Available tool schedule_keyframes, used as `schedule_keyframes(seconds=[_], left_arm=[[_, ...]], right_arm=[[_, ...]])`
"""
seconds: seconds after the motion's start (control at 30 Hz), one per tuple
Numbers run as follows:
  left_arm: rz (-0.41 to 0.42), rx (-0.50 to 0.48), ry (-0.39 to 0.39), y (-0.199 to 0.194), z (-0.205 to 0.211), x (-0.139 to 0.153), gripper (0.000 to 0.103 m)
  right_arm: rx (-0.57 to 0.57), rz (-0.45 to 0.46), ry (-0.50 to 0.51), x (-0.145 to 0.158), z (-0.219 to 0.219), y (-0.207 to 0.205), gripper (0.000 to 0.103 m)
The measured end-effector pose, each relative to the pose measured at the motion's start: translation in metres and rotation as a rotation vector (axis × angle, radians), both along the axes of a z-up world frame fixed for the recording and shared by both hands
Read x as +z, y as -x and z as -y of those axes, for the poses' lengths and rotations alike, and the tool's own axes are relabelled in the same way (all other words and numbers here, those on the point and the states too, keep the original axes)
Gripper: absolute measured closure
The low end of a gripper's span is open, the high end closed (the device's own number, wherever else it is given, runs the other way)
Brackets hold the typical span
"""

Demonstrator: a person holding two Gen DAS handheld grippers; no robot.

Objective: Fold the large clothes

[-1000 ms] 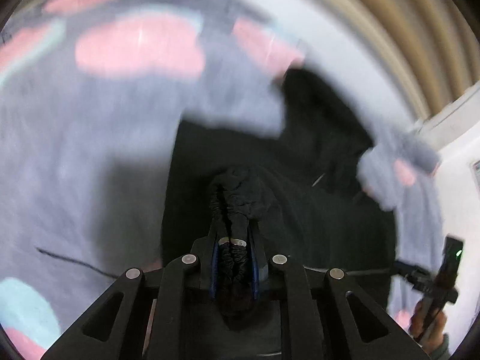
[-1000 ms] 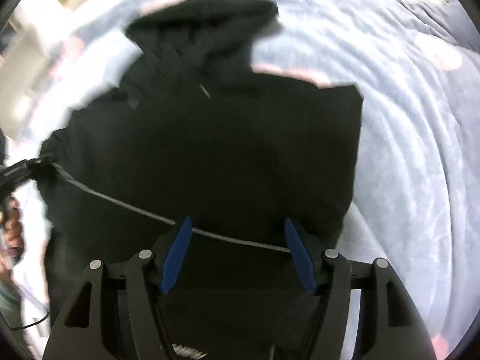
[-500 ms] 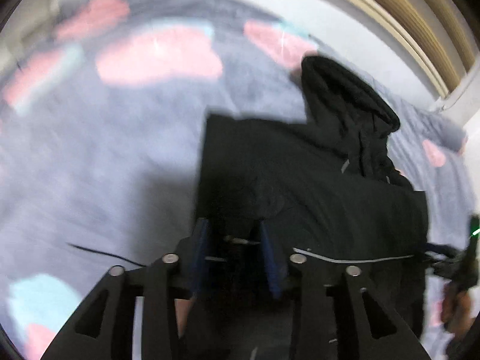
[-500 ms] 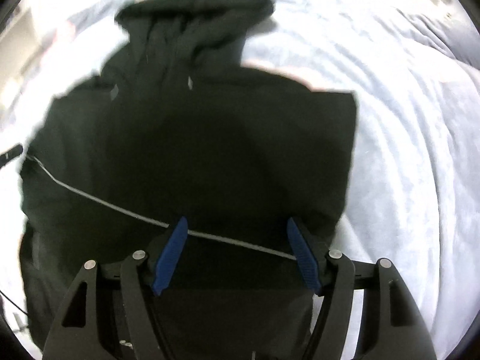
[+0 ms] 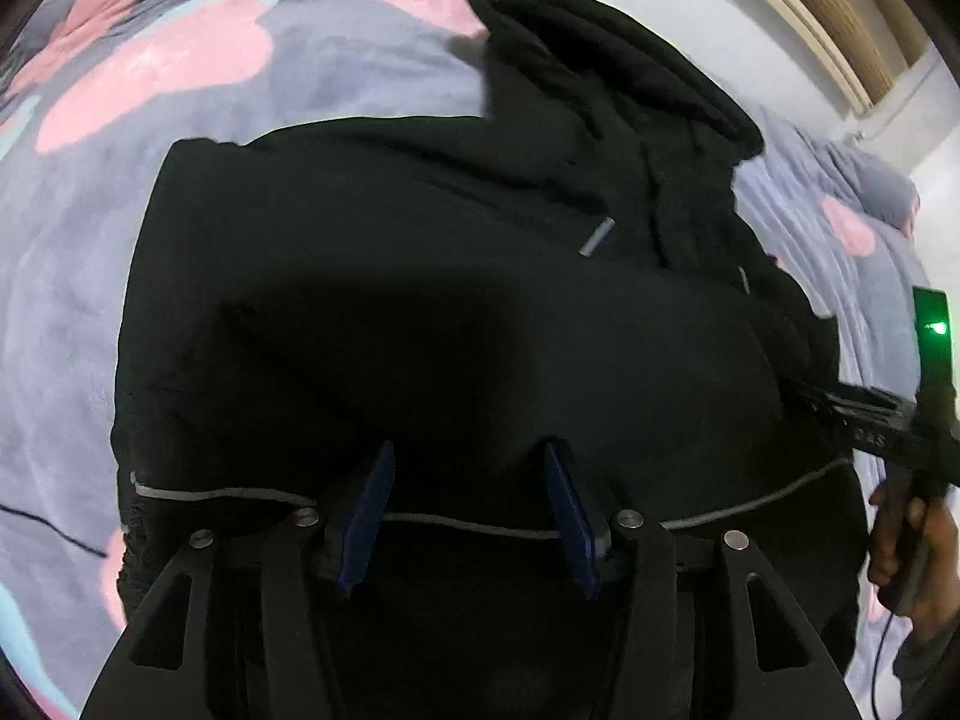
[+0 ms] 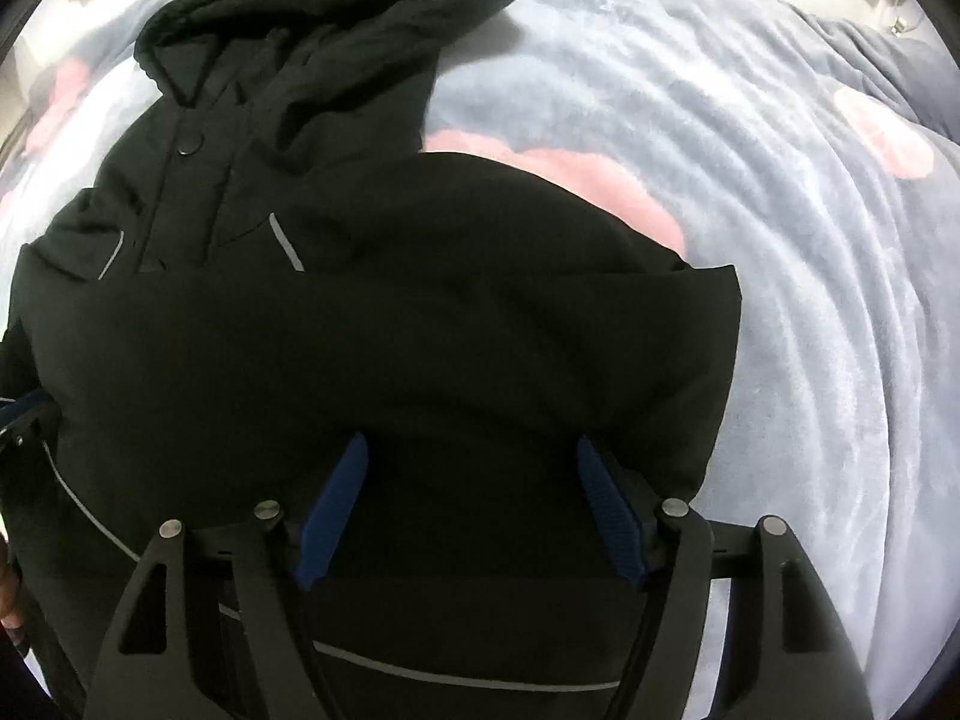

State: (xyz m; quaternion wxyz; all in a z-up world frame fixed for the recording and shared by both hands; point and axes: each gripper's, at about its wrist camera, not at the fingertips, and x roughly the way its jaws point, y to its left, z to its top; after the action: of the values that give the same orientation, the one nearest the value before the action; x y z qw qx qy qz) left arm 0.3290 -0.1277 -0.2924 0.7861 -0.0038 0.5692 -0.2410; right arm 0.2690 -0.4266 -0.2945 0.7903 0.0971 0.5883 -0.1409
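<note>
Fleecy grey-blue blanket (image 6: 810,252) with pink patches under everything. Your black hooded jacket (image 5: 420,300) lies on it, sleeves folded in, hood at the far end. Left gripper (image 5: 468,510) jaws opening, nothing pinched (fabric just below). Right gripper (image 6: 474,510) opening too, empty, over the jacket's lower half.
</note>
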Motion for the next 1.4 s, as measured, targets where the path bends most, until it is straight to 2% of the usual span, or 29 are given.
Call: schedule_keyframes(seconds=[0.13,0.23,0.3,0.37,0.47,0.53,0.6,0.63,0.7,0.77,0.9,1.07,1.2,1.3,1.4], left_arm=[[-0.014,0.019,-0.005,-0.005,-0.005,0.007,0.050],[0.041,0.007,-0.046,0.008,-0.007,0.028,0.050],[0.085,-0.002,-0.017,0.027,-0.017,0.049,0.050],[0.102,0.006,-0.002,0.044,-0.023,0.059,0.048],[0.070,0.048,-0.035,0.054,-0.037,0.047,0.048],[0.008,0.065,-0.048,0.050,-0.043,0.023,0.049],[-0.008,0.064,-0.062,0.044,-0.038,0.008,0.049],[-0.003,0.060,-0.084,0.042,-0.034,0.005,0.049],[-0.007,0.072,-0.130,0.038,-0.026,0.010,0.048],[0.009,0.067,-0.152,0.042,-0.022,0.022,0.048],[0.034,0.079,-0.114,0.069,-0.040,0.051,0.048],[0.016,0.143,-0.064,0.129,-0.086,0.081,0.048],[0.005,0.169,-0.021,0.174,-0.114,0.094,0.048],[-0.012,0.155,-0.002,0.197,-0.129,0.097,0.048],[-0.006,0.107,0.001,0.211,-0.138,0.103,0.048]], right_arm=[[0.000,-0.009,0.003,0.005,0.003,0.006,0.029],[-0.015,0.019,-0.032,0.024,0.002,0.021,0.029],[-0.002,0.073,-0.081,0.042,-0.007,0.046,0.029],[0.024,0.081,-0.061,0.048,-0.021,0.067,0.029],[0.045,0.015,0.002,0.030,-0.034,0.086,0.029],[0.025,-0.010,-0.031,0.009,-0.032,0.096,0.027],[-0.002,-0.015,-0.045,-0.003,-0.026,0.098,0.017],[-0.024,-0.025,-0.063,-0.009,-0.020,0.095,0.013],[-0.057,-0.036,-0.098,-0.010,-0.014,0.092,0.012],[-0.061,-0.027,-0.100,0.003,-0.014,0.098,0.019],[-0.054,0.031,-0.128,0.035,-0.016,0.142,0.021],[-0.092,0.029,-0.196,0.053,-0.023,0.218,0.021],[-0.149,0.040,-0.269,0.063,-0.030,0.268,0.021],[-0.164,0.060,-0.254,0.076,-0.046,0.287,0.021],[-0.185,0.091,-0.247,0.090,-0.065,0.285,0.021]])
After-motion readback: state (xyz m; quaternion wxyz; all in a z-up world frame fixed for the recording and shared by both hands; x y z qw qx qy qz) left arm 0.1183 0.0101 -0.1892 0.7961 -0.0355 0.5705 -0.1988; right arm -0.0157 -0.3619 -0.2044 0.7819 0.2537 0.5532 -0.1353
